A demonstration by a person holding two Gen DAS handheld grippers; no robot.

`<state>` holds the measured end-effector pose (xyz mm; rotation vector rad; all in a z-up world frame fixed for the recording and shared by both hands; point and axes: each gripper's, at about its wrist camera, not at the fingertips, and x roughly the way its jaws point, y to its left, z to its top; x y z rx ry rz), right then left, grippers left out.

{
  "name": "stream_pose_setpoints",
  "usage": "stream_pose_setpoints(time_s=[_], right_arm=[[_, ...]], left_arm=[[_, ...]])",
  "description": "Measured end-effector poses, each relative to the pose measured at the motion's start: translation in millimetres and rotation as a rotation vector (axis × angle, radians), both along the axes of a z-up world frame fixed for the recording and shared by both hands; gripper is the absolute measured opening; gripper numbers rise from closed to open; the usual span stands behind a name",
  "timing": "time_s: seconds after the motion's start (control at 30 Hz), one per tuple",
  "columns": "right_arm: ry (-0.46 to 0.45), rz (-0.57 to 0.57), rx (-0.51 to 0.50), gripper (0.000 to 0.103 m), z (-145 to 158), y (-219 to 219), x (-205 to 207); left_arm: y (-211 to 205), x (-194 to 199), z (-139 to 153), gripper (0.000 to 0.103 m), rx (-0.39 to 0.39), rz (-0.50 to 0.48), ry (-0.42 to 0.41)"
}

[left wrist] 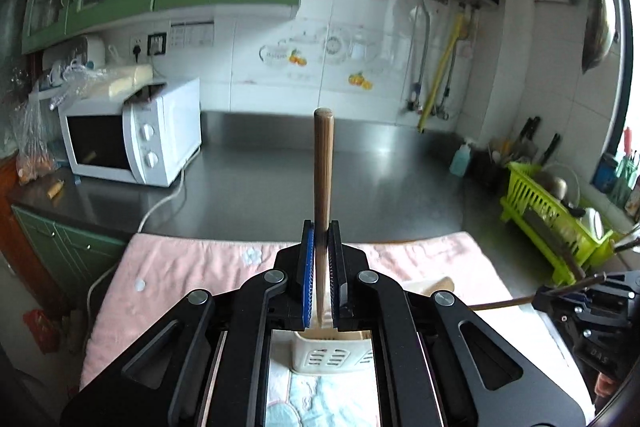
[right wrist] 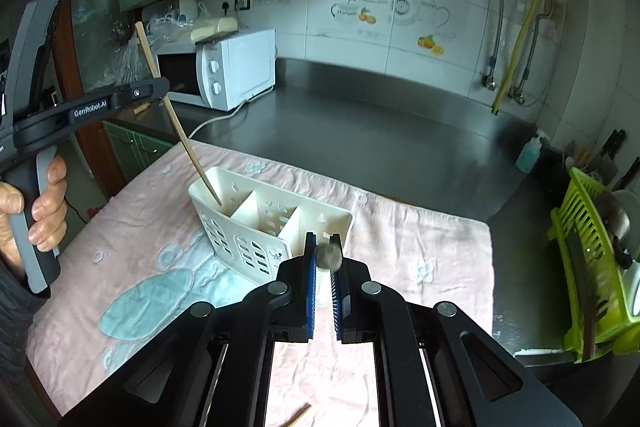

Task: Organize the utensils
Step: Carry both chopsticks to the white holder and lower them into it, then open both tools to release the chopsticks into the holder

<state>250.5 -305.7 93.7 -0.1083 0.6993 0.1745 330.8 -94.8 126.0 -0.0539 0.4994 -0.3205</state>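
Far left in the right wrist view, a bare hand (right wrist: 38, 203) wraps the grey handle of the left gripper (right wrist: 158, 91), and its black arm reads "GenRobot.AI" in white letters. Its jaws are pinching a wooden chopstick (right wrist: 176, 121) partway up the shaft; the stick leans, and its lower tip sits inside the leftmost compartment of the white utensil caddy (right wrist: 224, 227). From the left wrist camera the same chopstick (left wrist: 322, 187) rises straight up between the blue-padded jaws of the left gripper (left wrist: 321, 263), with the caddy (left wrist: 332, 355) just below it. The caddy stands on a pink cloth (right wrist: 420, 251) with a pale blue cartoon print, spread over the near part of the steel table (right wrist: 360, 131); three compartments show, divided by slanted white walls. Moving right, the right gripper (right wrist: 322, 279) hovers just at the caddy's near right corner, jaws pinching a second utensil whose rounded grey-brown end (right wrist: 329, 255) points at the lens, too blurred to name. A loose wooden stick (right wrist: 300, 415) lies on the cloth at the near edge. Toward the table's back left stands a white microwave (right wrist: 236, 67); on the right edge, a lime-green dish rack (right wrist: 592, 267).
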Motion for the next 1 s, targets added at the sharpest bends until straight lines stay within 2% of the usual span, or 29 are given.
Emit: stream_pose_setpoints(time_s=[0.13,0.27,0.37,0.43,0.67,0.77,0.9,0.93,0.97,1.0], right_arm=[[0.010,-0.003,0.007,0.007,-9,2,11],[0.011,-0.008,0.018,0.008,-15,2,19],[-0.017,-0.021,0.039,0.025,-12,-1,18],[-0.030,-0.026,0.045,0.029,-9,-2,12],[-0.091,-0.045,0.045,0.031,6,0,-38],[-0.108,-0.054,0.038,0.031,2,6,-70],[-0.094,-0.068,0.042,0.031,-19,13,-113],[-0.089,-0.075,0.038,0.031,-25,15,-122],[-0.084,-0.083,0.033,0.031,-32,17,-132],[-0.074,-0.091,0.034,0.031,-39,20,-142]], left_arm=[[2,8,-13,0.006,0.007,0.003,0.037],[0,7,-19,0.008,0.020,-0.007,0.039],[2,1,-18,0.015,0.013,-0.018,0.037],[6,-4,-14,0.016,0.011,-0.013,0.029],[22,-46,-4,0.016,-0.002,-0.009,0.018],[31,-74,-8,0.016,0.007,-0.003,0.013],[39,-111,-21,0.017,0.044,0.001,0.017],[40,-122,-26,0.020,0.059,-0.001,0.015],[42,-133,-30,0.035,0.069,0.004,0.008],[45,-145,-35,0.043,0.071,0.005,-0.002]])
